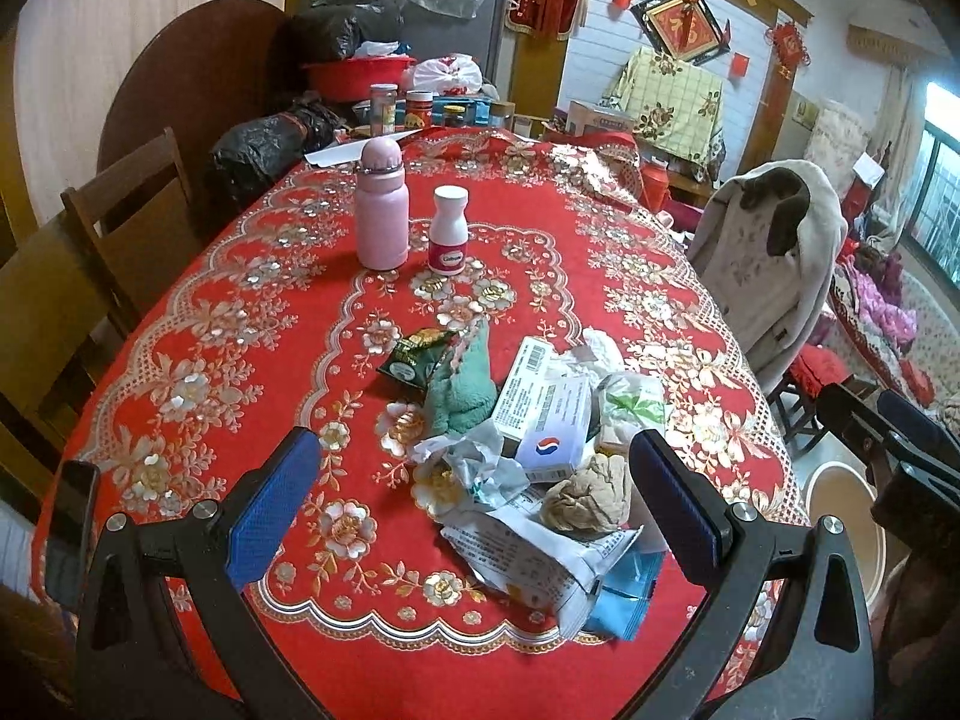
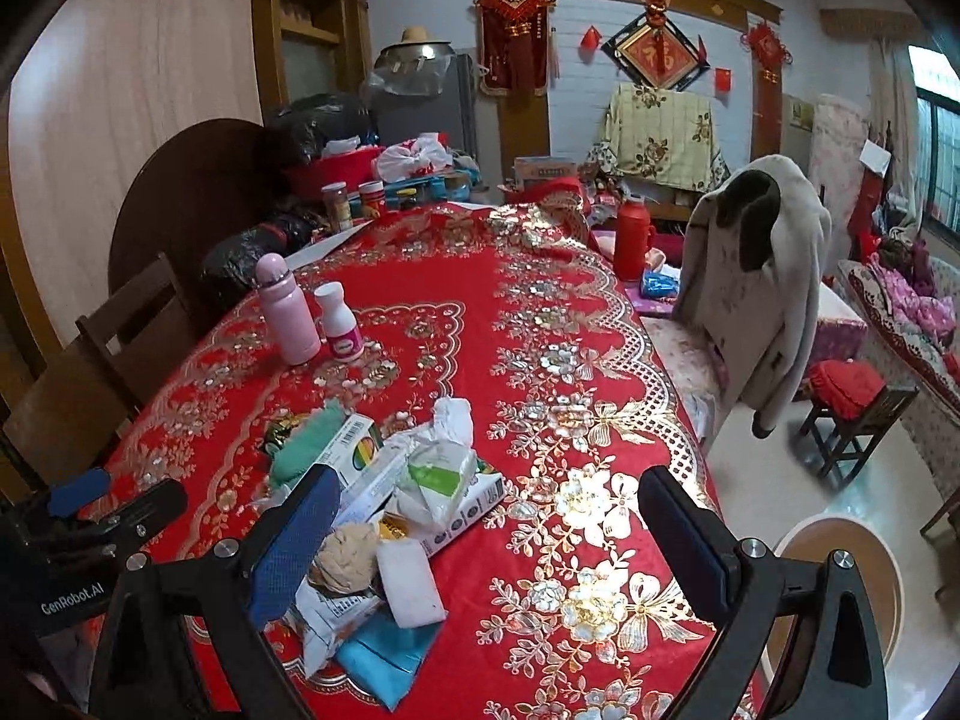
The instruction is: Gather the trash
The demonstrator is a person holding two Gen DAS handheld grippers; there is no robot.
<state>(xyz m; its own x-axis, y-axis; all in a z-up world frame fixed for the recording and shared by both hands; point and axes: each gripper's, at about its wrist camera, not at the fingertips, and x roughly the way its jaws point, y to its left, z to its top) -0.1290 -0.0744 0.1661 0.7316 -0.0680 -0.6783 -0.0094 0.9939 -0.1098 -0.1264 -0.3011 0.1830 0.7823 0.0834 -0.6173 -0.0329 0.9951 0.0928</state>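
Observation:
A pile of trash lies on the red flowered tablecloth (image 1: 540,228) near its front edge. It holds a brown crumpled paper ball (image 1: 588,498), a white carton (image 1: 549,426), a green cloth (image 1: 462,387), a dark snack packet (image 1: 414,357), a printed white bag (image 1: 534,564) and a blue packet (image 1: 621,600). My left gripper (image 1: 477,510) hovers open just in front of the pile, its fingers apart on either side. My right gripper (image 2: 489,540) is open too, with the paper ball (image 2: 348,558) and a white tissue (image 2: 411,582) beside its left finger. Neither holds anything.
A pink flask (image 1: 382,210) and a white pill bottle (image 1: 448,231) stand farther back on the table. A cream round bin (image 2: 840,576) sits on the floor at the right. A coat-draped chair (image 2: 762,282) stands at the right side, wooden chairs (image 1: 120,222) at the left.

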